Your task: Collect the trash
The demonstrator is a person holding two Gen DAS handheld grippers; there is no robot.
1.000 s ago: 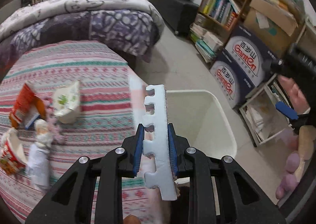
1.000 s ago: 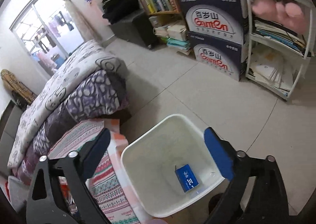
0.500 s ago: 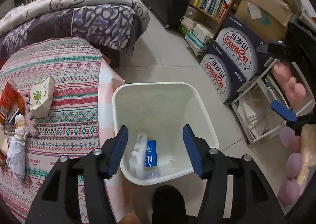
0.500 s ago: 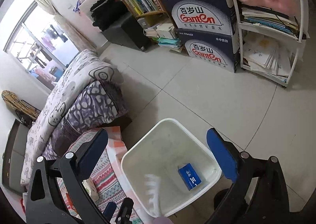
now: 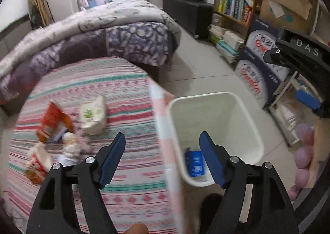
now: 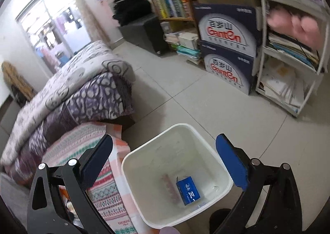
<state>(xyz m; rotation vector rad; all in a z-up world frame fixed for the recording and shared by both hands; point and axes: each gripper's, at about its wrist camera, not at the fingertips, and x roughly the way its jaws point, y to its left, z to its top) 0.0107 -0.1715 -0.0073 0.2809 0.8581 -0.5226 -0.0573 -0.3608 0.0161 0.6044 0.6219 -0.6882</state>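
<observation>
A white trash bin (image 5: 243, 110) (image 6: 206, 137) stands on the floor beside a table with a striped cloth (image 5: 127, 93). A blue box (image 6: 188, 190) (image 5: 195, 163) lies in the bin, with a pale strip (image 6: 170, 188) beside it. On the table lie an orange packet (image 5: 52, 120), a white and green packet (image 5: 92, 116), a red and white packet (image 5: 38, 164) and crumpled white paper (image 5: 70, 147). My left gripper (image 5: 163, 159) is open and empty over the table's edge. My right gripper (image 6: 165, 163) is open and empty above the bin.
A bed with a purple quilt (image 5: 103, 33) lies behind the table. Bookshelves (image 5: 233, 0), stacked blue cartons (image 6: 226, 48) and a white rack (image 6: 292, 58) line the far wall. Tiled floor (image 6: 196, 99) lies between them and the bin.
My left gripper opened and let go of the white foam strip, which fell into the bin. It has since swung left, back toward the table. The right gripper stayed open above the bin.
</observation>
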